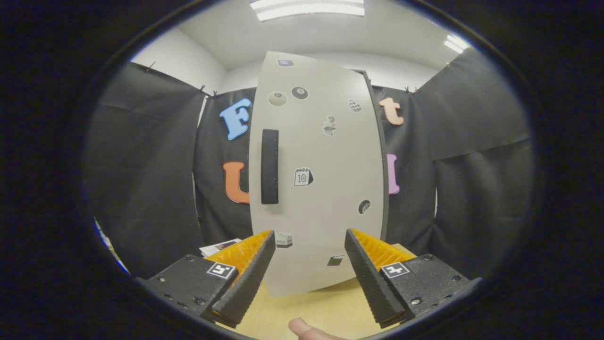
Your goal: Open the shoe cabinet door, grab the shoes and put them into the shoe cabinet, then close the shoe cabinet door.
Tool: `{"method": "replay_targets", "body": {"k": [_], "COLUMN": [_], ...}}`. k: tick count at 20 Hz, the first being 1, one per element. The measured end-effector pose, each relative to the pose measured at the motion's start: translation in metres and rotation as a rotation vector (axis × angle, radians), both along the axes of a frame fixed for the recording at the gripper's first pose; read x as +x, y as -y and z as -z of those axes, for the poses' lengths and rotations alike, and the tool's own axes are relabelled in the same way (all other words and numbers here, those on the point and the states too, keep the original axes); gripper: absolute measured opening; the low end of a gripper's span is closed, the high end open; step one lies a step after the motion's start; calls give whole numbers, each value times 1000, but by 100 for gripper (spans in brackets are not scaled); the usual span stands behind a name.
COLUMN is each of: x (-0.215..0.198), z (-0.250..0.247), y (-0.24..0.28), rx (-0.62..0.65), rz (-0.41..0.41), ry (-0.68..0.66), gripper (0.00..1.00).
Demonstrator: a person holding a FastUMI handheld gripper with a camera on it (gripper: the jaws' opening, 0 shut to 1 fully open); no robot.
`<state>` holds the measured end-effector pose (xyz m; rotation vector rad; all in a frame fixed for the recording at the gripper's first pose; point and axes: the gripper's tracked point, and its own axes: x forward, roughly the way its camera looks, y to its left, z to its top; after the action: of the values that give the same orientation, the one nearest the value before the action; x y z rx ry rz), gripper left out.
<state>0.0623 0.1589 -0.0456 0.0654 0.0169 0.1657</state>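
— Claw first?

— Gripper (309, 245) at the bottom of the frame, fingers spread wide, nothing held between them. Left finger (247, 276) lower left of centre, right finger (370, 276) lower right, both dark and ribbed with orange behind. Fingertip of a person's hand (306, 329) at the very bottom centre, just below the gap.

— And the cabinet?

— Straight ahead, beyond the fingertips, apart from them. Shoe cabinet door (321, 179) shut, pale grey, filling the middle of the frame from near the top down to between the fingers. Black vertical handle (269, 166) on the door's left part, above the left finger and well clear of it. Small stickers (303, 177) scattered over the panel.

— Underneath?

— Light wooden tabletop (311, 307) at lower centre, running from the fingers to the door's lower edge. Some printed paper (219, 246) just behind the left finger, lower left.

— Shoes?

— Cannot tell.
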Motion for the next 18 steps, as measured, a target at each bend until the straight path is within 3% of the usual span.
{"method": "replay_targets", "body": {"k": [3,11,18], "x": [-22,-47,-45], "z": [-12,-11,-7], "y": [0,22,33], "rx": [31,47,40], "rz": [-29,28,51], "ry": [35,37,27], "gripper": [97,97,97]}}
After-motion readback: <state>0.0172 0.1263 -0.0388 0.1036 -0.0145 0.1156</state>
